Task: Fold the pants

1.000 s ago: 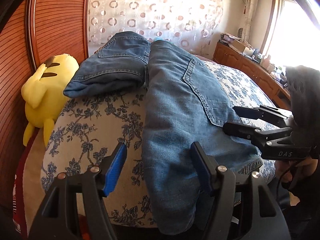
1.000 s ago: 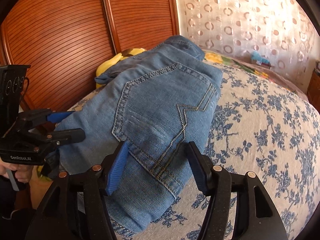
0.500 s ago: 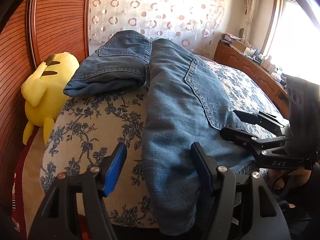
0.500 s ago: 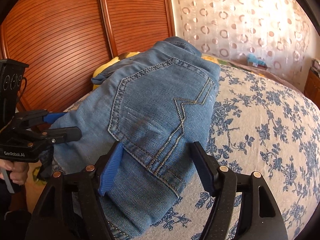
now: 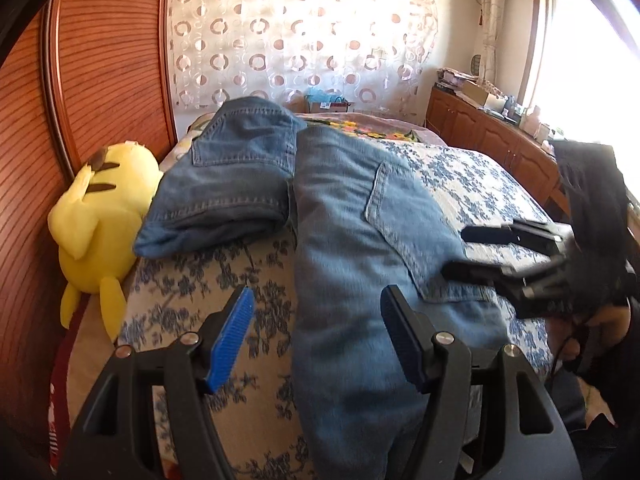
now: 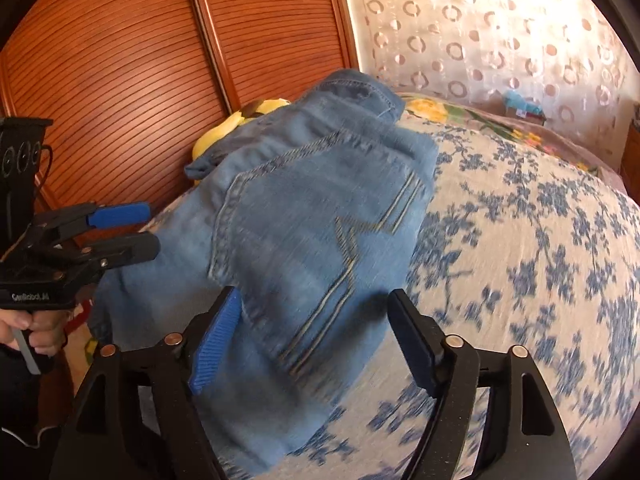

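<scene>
A light blue pair of jeans (image 5: 352, 240) lies lengthwise on the floral bedspread (image 5: 208, 280), back pocket up, its near end hanging over the bed's edge. My left gripper (image 5: 316, 336) hovers open above that near end, its pads clear of the denim. From the right, my right gripper (image 5: 456, 252) reaches over the pocket edge. In the right wrist view my right gripper (image 6: 316, 332) straddles the stitched pocket of the jeans (image 6: 304, 232); its jaws are opening, with the denim below them and not pinched. The left gripper (image 6: 150, 230) shows at the left, open.
A second, darker pair of jeans (image 5: 224, 184) lies folded at the bed's far left. A yellow plush toy (image 5: 96, 216) leans against the slatted wooden doors (image 6: 120, 80). A wooden cabinet (image 5: 492, 136) runs under the window on the right. A patterned curtain (image 5: 300, 40) hangs behind the bed.
The right gripper's jaws have spread wider over the pocket. The left gripper has lifted a little, so more of the bed shows. The jeans lie as before.
</scene>
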A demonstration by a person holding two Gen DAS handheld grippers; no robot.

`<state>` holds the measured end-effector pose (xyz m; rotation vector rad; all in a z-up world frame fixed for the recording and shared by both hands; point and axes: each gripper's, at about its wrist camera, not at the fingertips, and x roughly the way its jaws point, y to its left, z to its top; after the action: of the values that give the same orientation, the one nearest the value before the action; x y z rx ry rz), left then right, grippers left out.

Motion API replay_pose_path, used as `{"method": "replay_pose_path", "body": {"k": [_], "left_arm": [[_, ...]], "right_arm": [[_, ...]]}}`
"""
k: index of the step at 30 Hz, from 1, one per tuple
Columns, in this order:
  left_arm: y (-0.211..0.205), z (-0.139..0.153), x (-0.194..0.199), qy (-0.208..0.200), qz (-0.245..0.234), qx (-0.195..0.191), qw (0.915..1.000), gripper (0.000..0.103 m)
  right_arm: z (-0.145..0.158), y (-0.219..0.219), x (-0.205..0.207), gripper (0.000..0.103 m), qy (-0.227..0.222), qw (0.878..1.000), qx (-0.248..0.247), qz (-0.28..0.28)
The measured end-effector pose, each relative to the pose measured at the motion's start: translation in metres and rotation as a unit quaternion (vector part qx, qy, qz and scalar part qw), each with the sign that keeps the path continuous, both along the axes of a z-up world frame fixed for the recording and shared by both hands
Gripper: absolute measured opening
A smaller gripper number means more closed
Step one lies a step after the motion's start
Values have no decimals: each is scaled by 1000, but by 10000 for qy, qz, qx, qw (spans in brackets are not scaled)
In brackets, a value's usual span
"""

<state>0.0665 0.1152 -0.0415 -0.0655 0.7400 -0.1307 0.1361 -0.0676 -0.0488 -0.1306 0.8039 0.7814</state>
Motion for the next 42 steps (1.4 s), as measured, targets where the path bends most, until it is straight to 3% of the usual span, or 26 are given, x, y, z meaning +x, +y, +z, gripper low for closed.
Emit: {"method": "replay_pose_path", "body": {"k": [11,19,23,27,28,29,32,34,42], "left_arm": [[1,8,36,88,-33,98,9999,66],[0,-19,53,478,8,65,9988,66],[1,-31,54,615,54,-44,9981,66],[1,-36,52,645,99,-107,9978,66],[1,-37,52,649,105,-99,9978,66],[0,-37,51,653,109,-71,9978,66],[-3,-39,50,660,106,112,9977,66],[-3,-40,51,666,103,126,9976,66],[0,-42,52,708,81,20,9975,67]], "right_arm": [[14,-1,67,78,120,9998,-7,-180],[18,0,109,77,174,9998,74,-98],[18,2,139,66,336,9994,80,-6],[8,7,163,58,781,9966,66,267],[6,9,165,42,856,9955,75,397],[7,10,167,16,929,9941,168,541],[17,7,169,0,744,9954,283,530],[24,5,171,0,452,9980,293,337],[23,7,170,0,323,9989,210,277]]}}
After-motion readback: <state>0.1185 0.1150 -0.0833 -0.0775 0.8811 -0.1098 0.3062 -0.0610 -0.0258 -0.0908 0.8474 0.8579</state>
